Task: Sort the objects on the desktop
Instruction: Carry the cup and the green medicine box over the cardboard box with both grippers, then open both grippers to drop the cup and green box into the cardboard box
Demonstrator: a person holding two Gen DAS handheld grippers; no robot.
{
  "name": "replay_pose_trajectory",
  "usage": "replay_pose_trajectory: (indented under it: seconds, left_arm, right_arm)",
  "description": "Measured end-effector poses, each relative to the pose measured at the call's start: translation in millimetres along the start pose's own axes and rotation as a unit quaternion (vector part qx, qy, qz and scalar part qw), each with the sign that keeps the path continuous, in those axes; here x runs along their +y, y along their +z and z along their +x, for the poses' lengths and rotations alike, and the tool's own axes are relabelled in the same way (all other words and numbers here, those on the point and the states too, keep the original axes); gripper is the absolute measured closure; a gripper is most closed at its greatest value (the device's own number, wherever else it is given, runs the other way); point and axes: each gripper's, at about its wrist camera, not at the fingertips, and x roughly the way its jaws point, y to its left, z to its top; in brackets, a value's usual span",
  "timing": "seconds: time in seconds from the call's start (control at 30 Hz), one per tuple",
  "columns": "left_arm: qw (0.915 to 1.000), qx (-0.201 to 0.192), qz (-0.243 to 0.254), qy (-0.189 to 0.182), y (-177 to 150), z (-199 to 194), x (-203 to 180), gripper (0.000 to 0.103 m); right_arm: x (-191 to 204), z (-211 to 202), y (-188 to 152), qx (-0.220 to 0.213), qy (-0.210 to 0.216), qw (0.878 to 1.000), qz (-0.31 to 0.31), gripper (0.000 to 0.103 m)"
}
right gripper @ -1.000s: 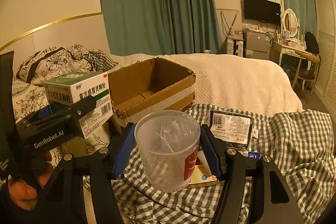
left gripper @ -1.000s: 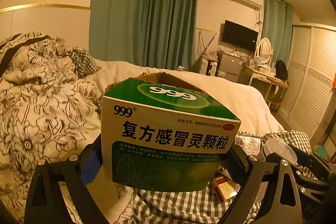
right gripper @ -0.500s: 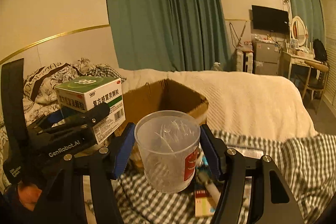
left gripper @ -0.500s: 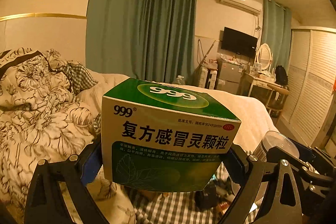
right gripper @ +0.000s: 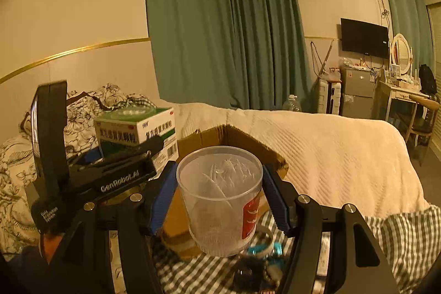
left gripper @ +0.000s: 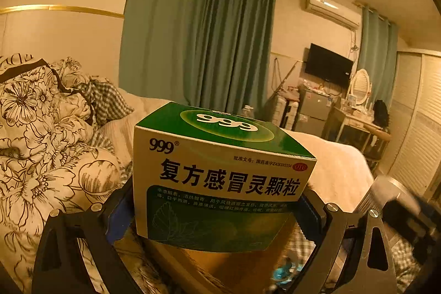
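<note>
Two tools were both loaded. Left tool [left gripper: 217, 214] was clamped on a green-and-white 999 medicine box [left gripper: 220, 178], blue pads on its two short sides, box upright with the printed front facing the camera. Box was held in the air, above a brown cardboard box [right gripper: 237, 139] whose edge showed just under it in the left wrist view.

Right tool [right gripper: 220, 197] was clamped on a clear plastic cup [right gripper: 220, 197] with a red label, pads on opposite sides of the wall. Cup was upright, lidded, thin pale sticks inside; could not tell what they were. It hung in front of the cardboard box's open top, over a green checked cloth [right gripper: 399, 233].

From the right wrist view the left tool and medicine box sat to the left of the cup, near it but apart. Cardboard box stood on the bed, between a floral quilt [left gripper: 41, 142] and a cream blanket [right gripper: 330, 156]. Small items lay on the checked cloth below the cup, too blurred to name.
</note>
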Motion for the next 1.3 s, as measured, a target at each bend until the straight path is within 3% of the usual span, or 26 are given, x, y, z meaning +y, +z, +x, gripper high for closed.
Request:
replay_pose_trajectory:
  seconds: [0.17,0.4,0.67,0.73,0.77,0.8,1.0,1.2,1.3]
  left_arm:
    - [0.9998,0.017,0.002,0.006,-5,24,13,0.005]
    - [0.9985,0.053,0.007,0.013,-19,49,19,0.005]
    - [0.9979,0.06,0.022,-0.001,-28,52,13,0.002]
    - [0.9976,0.064,0.028,0.0,-30,52,10,0.0]
    - [0.9975,0.062,0.032,0.003,-31,51,8,0.0]
    - [0.9974,0.062,0.038,0.007,-32,50,5,0.0]
    - [0.9973,0.059,0.043,0.007,-36,37,-3,0.0]
    - [0.9976,0.045,0.052,-0.014,-37,2,-18,0.0]
    - [0.9971,0.029,0.07,0.005,-30,-1,-30,0.0]
  right_arm:
    - [1,41,15,-0.003,0.006,1.0,0.011,0.042]
    - [2,103,20,0.041,-0.01,0.999,0.028,0.042]
    - [-1,129,14,0.067,-0.026,0.997,0.026,0.042]
    - [-5,128,14,0.066,-0.027,0.997,0.036,0.034]
    - [-6,123,14,0.059,-0.025,0.997,0.04,0.02]
    - [-7,118,16,0.05,-0.024,0.998,0.042,0.016]
    - [-17,79,19,0.026,-0.036,0.998,0.041,0.016]
    - [-46,10,2,0.029,-0.052,0.997,0.05,0.016]
    - [-64,-25,-16,0.042,-0.066,0.996,0.053,0.016]
